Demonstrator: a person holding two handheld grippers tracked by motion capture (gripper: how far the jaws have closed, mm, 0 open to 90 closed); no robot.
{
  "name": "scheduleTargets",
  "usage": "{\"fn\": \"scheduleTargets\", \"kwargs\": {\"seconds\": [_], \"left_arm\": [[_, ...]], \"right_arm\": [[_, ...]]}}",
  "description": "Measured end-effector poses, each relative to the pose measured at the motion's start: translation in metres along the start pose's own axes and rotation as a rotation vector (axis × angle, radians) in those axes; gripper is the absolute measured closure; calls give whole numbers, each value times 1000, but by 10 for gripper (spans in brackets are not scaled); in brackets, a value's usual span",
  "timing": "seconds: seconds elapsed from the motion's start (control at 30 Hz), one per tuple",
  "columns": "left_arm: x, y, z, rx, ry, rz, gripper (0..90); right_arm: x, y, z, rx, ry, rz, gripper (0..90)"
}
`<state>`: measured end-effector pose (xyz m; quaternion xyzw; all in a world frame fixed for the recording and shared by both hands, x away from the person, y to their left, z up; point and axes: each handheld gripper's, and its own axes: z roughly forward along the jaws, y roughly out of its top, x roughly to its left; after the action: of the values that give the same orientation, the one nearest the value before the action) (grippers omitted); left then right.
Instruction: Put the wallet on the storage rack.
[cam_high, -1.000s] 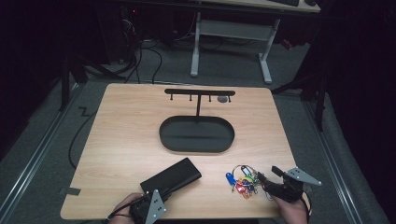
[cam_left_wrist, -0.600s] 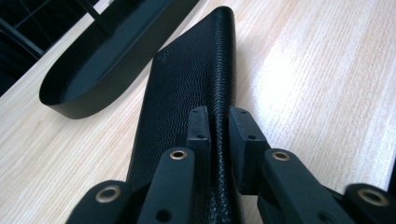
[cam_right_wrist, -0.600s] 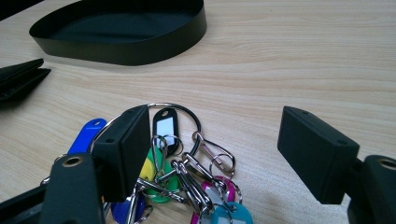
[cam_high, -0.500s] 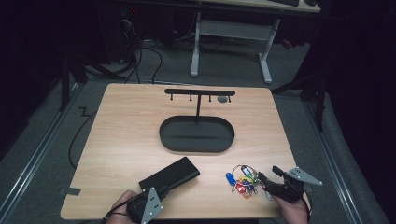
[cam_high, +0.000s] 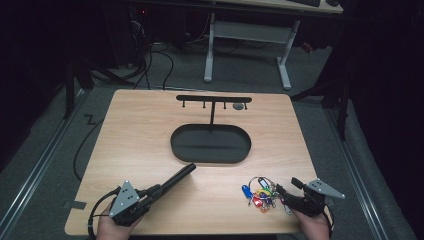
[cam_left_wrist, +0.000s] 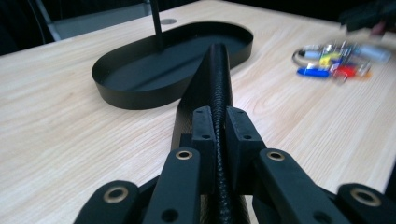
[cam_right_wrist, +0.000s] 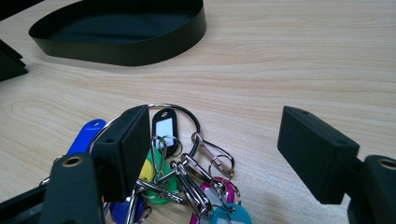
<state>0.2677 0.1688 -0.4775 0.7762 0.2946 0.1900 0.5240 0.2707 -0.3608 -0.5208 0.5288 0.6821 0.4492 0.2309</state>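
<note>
The left gripper (cam_high: 159, 189) is clamped on the near edge of a flat black textured case (cam_left_wrist: 215, 88) (possibly a wallet, hard to tell edge-on), which juts straight ahead of its jaws, standing on edge. Just beyond the case's far end lies a black oval metal tray (cam_high: 210, 143) with an upright hook stand (cam_high: 213, 99). The right gripper (cam_high: 286, 188) has its jaws spread wide, one jaw over a bunch of colourful plastic key tags on metal rings (cam_right_wrist: 177, 163) lying on the light wooden table (cam_high: 140, 130).
</note>
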Motion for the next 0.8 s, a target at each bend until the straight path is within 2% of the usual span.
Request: {"fn": "scheduleTargets", "kwargs": {"seconds": [0.13,0.2,0.37,0.5,0.7,0.8], "left_arm": [[-11,3,2,-15,-43,3,834],[-11,2,6,-10,-45,-4,834],[1,-4,6,-22,-17,-58,826],[11,-10,6,-38,-26,-105,804],[10,-12,6,-54,-39,-86,778],[9,-13,7,-45,-36,-76,695]], "right_arm": [[1,0,1,3,0,1,259],[1,0,0,3,1,0,259],[0,0,-1,0,-1,2,259],[0,-1,0,5,0,2,259],[1,-1,1,9,-1,-3,260],[1,-1,1,10,-2,0,260]]}}
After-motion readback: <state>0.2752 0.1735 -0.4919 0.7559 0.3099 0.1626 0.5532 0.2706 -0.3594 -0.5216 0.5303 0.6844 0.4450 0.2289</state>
